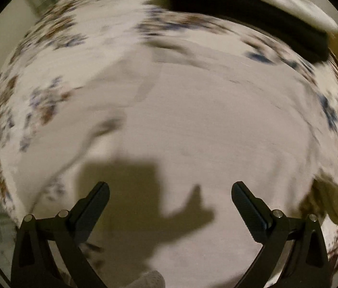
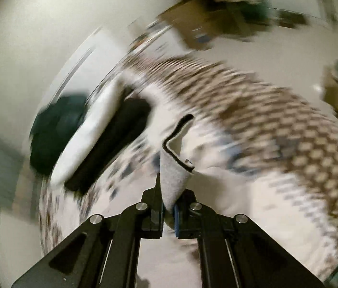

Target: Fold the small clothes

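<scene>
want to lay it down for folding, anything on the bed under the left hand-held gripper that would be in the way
Nothing visible does. Below the open left hand-held gripper the pale centre of the patterned bedspread lies bare, only shadowed. The folded black and white stack sits off at the far edge. The right hand-held gripper pinches the small grey black-trimmed garment.

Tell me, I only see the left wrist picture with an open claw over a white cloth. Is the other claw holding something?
Observer: Yes. The right claw is shut on a small grey garment.
Operator: Does it have any trim?
Observer: A thin black edge runs along its top.
Operator: Is it lying on the bed?
Observer: No, it sticks up from the claw, above the patterned bedcover.
</scene>
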Motion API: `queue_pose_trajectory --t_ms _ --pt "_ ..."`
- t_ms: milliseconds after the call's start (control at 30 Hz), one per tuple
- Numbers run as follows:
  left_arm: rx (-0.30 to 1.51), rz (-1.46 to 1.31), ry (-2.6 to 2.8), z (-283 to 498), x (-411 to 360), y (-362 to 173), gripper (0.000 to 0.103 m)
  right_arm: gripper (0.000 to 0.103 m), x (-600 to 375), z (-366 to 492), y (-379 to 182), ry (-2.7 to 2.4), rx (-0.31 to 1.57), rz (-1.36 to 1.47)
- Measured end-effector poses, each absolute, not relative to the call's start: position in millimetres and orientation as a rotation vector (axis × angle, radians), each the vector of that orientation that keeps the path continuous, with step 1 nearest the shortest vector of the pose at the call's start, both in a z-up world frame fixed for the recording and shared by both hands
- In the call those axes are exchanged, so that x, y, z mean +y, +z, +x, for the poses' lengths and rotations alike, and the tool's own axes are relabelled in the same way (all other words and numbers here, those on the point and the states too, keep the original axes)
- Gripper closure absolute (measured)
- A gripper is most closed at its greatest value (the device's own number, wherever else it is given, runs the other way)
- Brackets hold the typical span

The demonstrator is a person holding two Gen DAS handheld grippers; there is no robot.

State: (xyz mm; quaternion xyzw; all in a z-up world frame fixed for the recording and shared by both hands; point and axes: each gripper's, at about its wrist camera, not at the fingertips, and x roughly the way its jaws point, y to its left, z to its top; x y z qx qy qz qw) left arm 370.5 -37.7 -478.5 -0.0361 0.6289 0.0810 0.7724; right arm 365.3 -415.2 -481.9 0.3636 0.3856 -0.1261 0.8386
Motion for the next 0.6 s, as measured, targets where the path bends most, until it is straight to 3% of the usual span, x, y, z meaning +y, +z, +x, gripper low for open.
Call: queue_pose_trajectory --t_ms 300,533,600 --pt "1.381 -0.170 0.417 337.0 101.9 -490.0 0.000 0.097 -193.4 473.3 -580.8 0.018 1.114 0.526" --pt "1.418 -0.282 0.517 311.3 158.8 -506.6 0.000 0.097 -106.0 494.4 -637.2 0.121 1.270 0.380" --pt "1.415 -0.338 0.536 302.4 172.6 -507.0 0.000 0.090 -103.3 492.4 -645.4 0.187 1.343 0.442"
